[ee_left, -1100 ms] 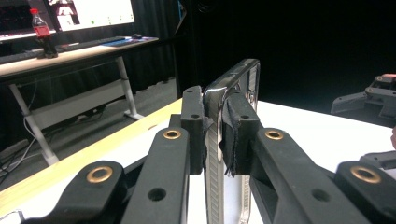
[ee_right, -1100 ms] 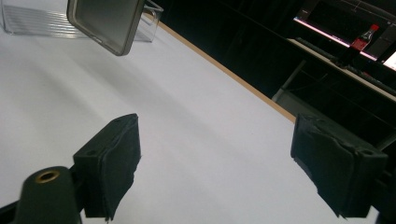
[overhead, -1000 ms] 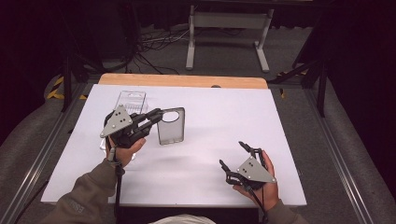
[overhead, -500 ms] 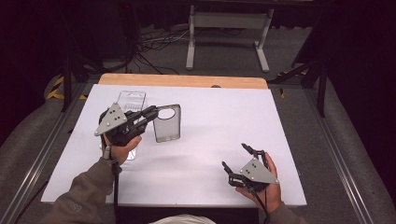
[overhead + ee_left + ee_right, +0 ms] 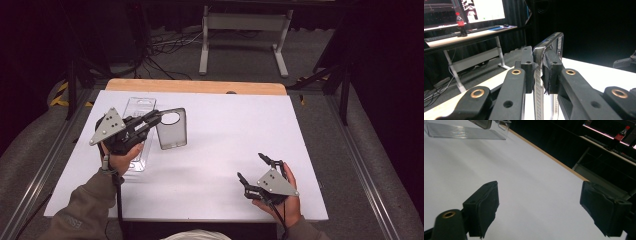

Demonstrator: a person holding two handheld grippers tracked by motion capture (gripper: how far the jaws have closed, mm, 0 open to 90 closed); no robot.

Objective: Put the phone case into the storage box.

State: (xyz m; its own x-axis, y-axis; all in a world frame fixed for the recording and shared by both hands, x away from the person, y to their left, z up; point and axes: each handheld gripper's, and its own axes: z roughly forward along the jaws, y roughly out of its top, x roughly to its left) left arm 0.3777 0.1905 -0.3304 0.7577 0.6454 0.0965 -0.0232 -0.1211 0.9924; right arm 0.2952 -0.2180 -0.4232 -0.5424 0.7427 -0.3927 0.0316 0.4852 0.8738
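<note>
Slightly shifted since the earlier frame: left gripper [image 5: 150,121] has carried the phone case [image 5: 172,129] a bit toward the table's middle, lifted beside the clear tray [image 5: 137,107]. Jaws clenched on the case's thin edge [image 5: 539,75]. Right gripper [image 5: 261,172] rests on the white table [image 5: 230,125], jaws released, nothing between. Risk: edge pinch is narrow, so the case could pivot or slip out if swung.

free: table [image 5: 225,130] centre, right | blocked: clear tray [image 5: 138,131], phone case [image 5: 172,129] far left
</note>
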